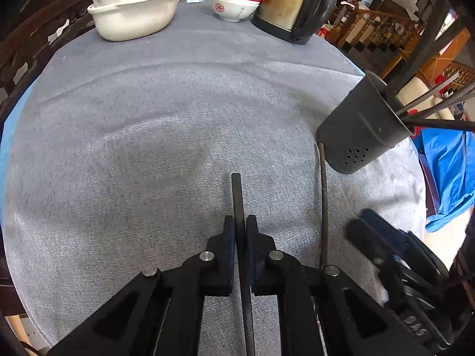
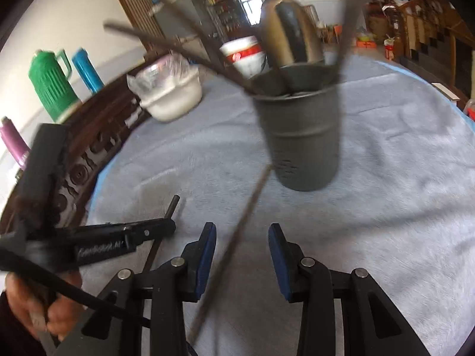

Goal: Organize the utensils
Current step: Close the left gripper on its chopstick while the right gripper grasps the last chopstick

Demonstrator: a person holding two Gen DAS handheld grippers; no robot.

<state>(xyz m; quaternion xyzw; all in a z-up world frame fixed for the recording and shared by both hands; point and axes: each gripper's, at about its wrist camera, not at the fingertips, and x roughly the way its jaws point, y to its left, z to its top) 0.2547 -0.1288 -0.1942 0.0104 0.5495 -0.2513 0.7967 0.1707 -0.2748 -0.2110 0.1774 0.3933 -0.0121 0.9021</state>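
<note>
My left gripper is shut on a dark chopstick whose end sticks out past the fingertips over the grey cloth. A second, brownish chopstick lies on the cloth to its right, reaching the foot of a dark perforated utensil holder that holds several chopsticks. In the right wrist view this loose chopstick runs between the blue pads of my right gripper, which is open and not touching it. The holder stands just beyond. The left gripper shows at the left.
At the far side of the table stand a white basin with a plastic bag, stacked red-and-white bowls and a metal kettle. Green and blue flasks stand behind a carved wooden rail. A hand holds the left gripper.
</note>
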